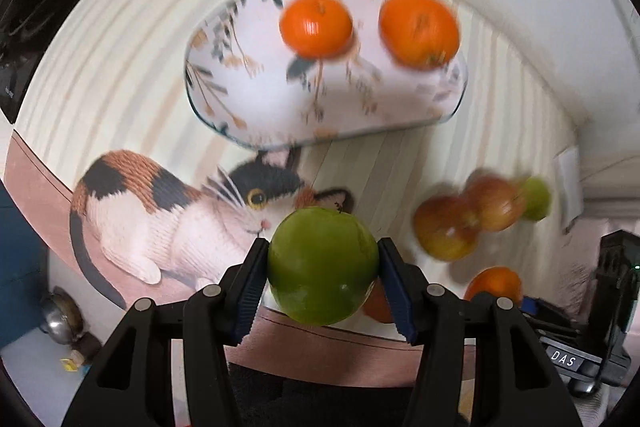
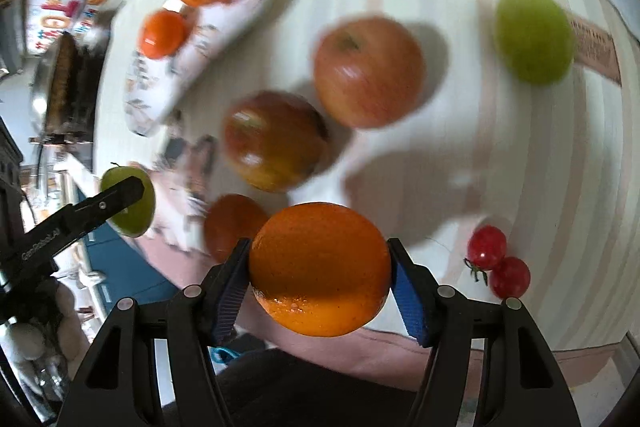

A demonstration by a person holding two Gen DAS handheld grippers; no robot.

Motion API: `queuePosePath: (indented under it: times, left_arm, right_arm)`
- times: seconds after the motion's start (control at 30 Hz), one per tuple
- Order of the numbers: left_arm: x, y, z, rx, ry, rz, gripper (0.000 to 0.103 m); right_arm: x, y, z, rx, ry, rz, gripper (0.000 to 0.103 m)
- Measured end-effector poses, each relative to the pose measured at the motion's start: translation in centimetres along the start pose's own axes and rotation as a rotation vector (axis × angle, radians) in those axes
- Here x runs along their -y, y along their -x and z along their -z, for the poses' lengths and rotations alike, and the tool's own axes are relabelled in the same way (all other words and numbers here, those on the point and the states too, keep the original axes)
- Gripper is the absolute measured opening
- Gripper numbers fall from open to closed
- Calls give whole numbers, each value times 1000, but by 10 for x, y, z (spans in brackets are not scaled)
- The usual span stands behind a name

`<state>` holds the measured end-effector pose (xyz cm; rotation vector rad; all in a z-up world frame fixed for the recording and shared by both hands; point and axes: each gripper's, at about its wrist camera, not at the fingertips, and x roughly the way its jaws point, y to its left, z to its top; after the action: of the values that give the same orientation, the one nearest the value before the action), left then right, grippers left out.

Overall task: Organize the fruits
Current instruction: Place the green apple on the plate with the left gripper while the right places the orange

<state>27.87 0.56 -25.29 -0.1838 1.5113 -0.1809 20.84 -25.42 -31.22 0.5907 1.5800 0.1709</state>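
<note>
- Left wrist view shows us the left gripper with its blue-padded fingers pressed against both sides of a green apple, holding it above the worktop.
- Beyond it we see an oval patterned dish carrying two oranges, one beside the other at its far side.
- A cat picture lies on the striped cloth just below the dish.
- To the right, two reddish apples touch each other, with a second green apple just beside them.
- In the right wrist view, the right gripper has its fingers clamped on a large orange, lifted off the cloth.
- Another orange lies beneath it to the left, and two cherry tomatoes rest touching each other to the right.
- Much of the scene is blurred.
</note>
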Motion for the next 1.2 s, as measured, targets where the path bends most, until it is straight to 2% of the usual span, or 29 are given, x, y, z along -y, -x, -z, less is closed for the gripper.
queuePosePath:
  times: [0.13, 0.23, 0.3, 0.4, 0.53, 0.67, 0.93, 1.0, 1.07, 1.1, 1.13, 1.2]
  left_arm:
    - [-5, 36, -29, 50, 30, 52, 52]
    - [-5, 41, -56, 68, 35, 29, 52]
    - [-15, 39, -74, 68, 42, 6, 52]
    - [-30, 30, -99, 50, 56, -32, 52]
    - [-46, 1, -132, -7, 77, -61, 52]
    - [-57, -25, -156, -61, 86, -86, 52]
    - [-62, -50, -172, -122, 71, -109, 52]
    - [-64, -53, -172, -134, 77, -110, 52]
    - [-68, -53, -171, -144, 89, -98, 52]
    - [-70, -53, -171, -147, 98, -89, 54]
    - [-71, -51, -170, -144, 102, -75, 61]
    - [-73, -47, -168, -130, 105, -53, 69]
  right_arm:
    - [-34, 30, -22, 48, 47, -72, 68]
    - [-65, 40, -47, 76, 100, -106, 68]
    - [-88, 35, -65, 96, 138, -99, 68]
    - [-115, 17, -95, 106, 171, -79, 68]
    - [-140, -25, -129, 61, 201, -53, 68]
    - [-152, -66, -142, 22, 226, -27, 68]
    - [-168, -108, -147, -2, 256, -30, 69]
    - [-167, -115, -150, -35, 247, -32, 69]
    - [-164, -116, -150, -47, 238, -49, 85]
    - [-163, -115, -151, -46, 240, -47, 88]
    - [-162, -113, -151, -43, 244, -39, 91]
    - [-159, -104, -151, -38, 244, -37, 91]
